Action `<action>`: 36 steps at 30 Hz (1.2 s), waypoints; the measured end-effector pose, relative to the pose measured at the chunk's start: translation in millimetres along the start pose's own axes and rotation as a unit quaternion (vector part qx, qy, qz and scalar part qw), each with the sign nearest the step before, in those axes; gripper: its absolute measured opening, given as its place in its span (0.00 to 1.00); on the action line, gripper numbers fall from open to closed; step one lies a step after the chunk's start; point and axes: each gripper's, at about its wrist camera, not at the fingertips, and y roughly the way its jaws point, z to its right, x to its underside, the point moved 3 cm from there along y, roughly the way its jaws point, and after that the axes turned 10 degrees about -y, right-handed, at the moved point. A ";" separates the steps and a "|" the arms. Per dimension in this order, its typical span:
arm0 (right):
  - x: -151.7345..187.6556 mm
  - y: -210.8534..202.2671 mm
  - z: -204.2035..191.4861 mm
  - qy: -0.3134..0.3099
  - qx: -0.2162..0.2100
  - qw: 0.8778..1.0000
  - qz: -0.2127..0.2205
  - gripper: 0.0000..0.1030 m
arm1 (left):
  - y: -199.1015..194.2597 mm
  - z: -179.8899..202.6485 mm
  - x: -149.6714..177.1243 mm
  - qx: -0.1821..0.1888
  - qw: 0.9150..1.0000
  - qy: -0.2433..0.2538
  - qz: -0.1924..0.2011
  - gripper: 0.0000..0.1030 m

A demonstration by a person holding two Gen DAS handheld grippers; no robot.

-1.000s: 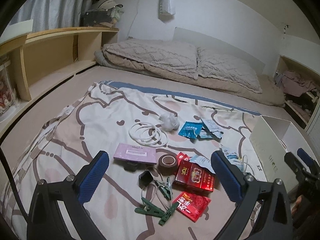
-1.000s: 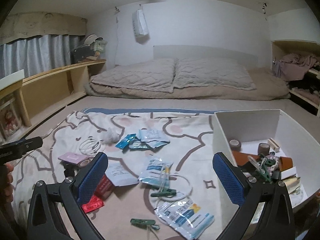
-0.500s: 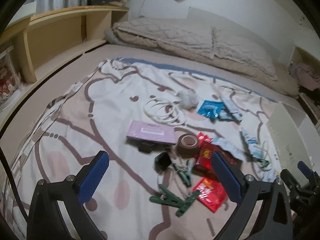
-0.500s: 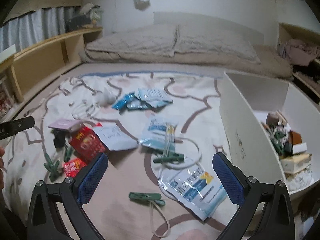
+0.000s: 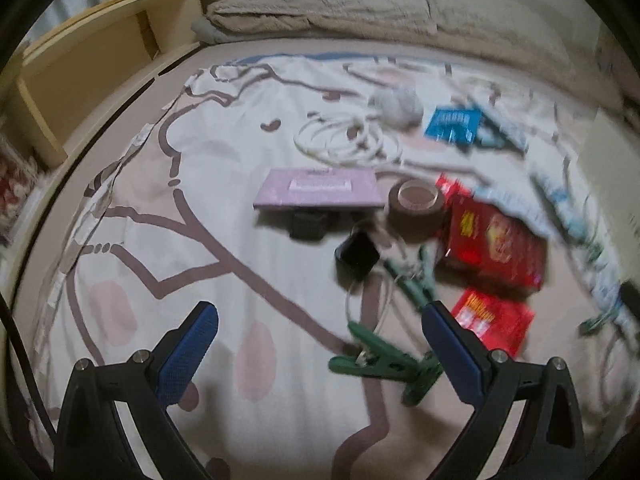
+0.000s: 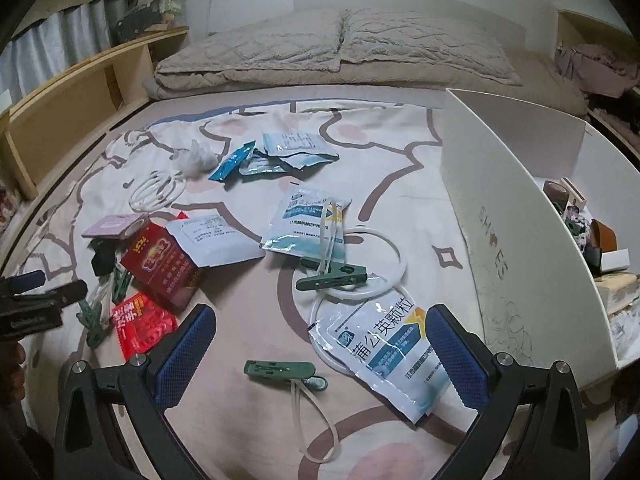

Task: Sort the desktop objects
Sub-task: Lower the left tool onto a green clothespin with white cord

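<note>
1. A bed (image 6: 248,420) fills both views, spread with a cream blanket (image 5: 208,160) printed in brown outlines, with beige pillows (image 6: 340,44) at its head edge.
2. A white cardboard box (image 6: 492,208) stands along the bed's right edge, open on top and already holding small items.
3. The right gripper (image 6: 320,348) hovers low over the blanket near the foot edge, fingers wide apart, holding nothing.
4. The left gripper (image 5: 320,348) hovers over the blanket's left part, fingers also spread apart and empty. This view is blurred.
5. A medicine sachet (image 6: 386,346) lies between the right fingers, overlapping a white ring (image 6: 376,284).
6. A red packet box (image 6: 164,268) sits near the blanket's middle, a smaller red sachet (image 5: 494,320) just beside it toward the foot edge.
7. A pink card (image 5: 318,194) lies beside a brown tape roll (image 5: 416,208).
8. Green clothes pegs (image 5: 384,360) lie scattered; one peg (image 6: 280,370) lies just ahead of the right gripper.
</note>
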 end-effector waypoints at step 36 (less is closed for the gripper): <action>10.9 -2.7 5.7 0.019 -0.044 0.999 -0.022 1.00 | -0.7 24.4 46.8 0.118 0.990 0.017 -0.076 0.74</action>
